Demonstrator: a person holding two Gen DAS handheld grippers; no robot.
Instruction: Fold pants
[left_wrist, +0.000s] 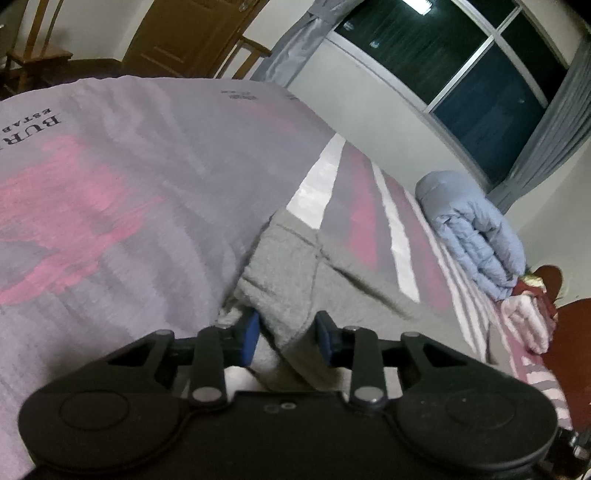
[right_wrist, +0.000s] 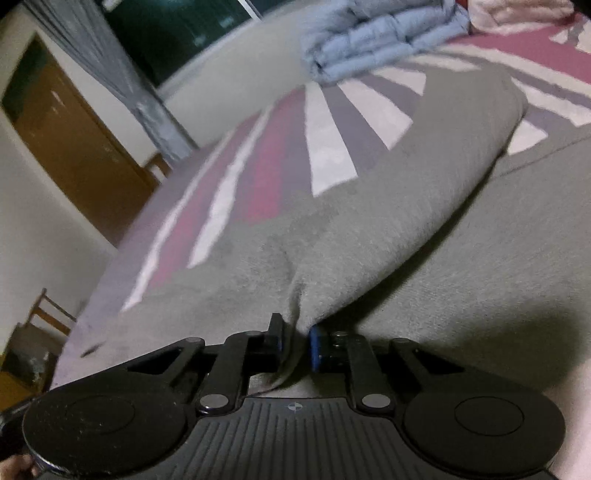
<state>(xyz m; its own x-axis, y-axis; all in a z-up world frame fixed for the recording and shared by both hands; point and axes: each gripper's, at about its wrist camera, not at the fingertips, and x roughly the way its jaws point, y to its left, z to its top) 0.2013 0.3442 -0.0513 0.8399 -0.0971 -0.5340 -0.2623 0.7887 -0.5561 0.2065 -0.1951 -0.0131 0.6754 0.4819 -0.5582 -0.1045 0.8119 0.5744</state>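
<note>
Both tools are down low over a bed with a grey, pink and white striped cover (left_wrist: 110, 192). On the right tool (right_wrist: 295, 345), the two blue pads are pressed close together and pinch a raised fold of the soft grey fleece pants (right_wrist: 369, 221). From that pinch the cloth lifts up in a long hump. On the left tool (left_wrist: 287, 334), the blue pads stand a little apart, with a thick edge of the same grey pants (left_wrist: 295, 266) between them; whether they press on it cannot be told. The pants lie spread on the bed cover. A folded pale blue puffy quilt (left_wrist: 476, 236) sits near the far edge of the bed, by the wall under a dark window (left_wrist: 461, 74).
</note>
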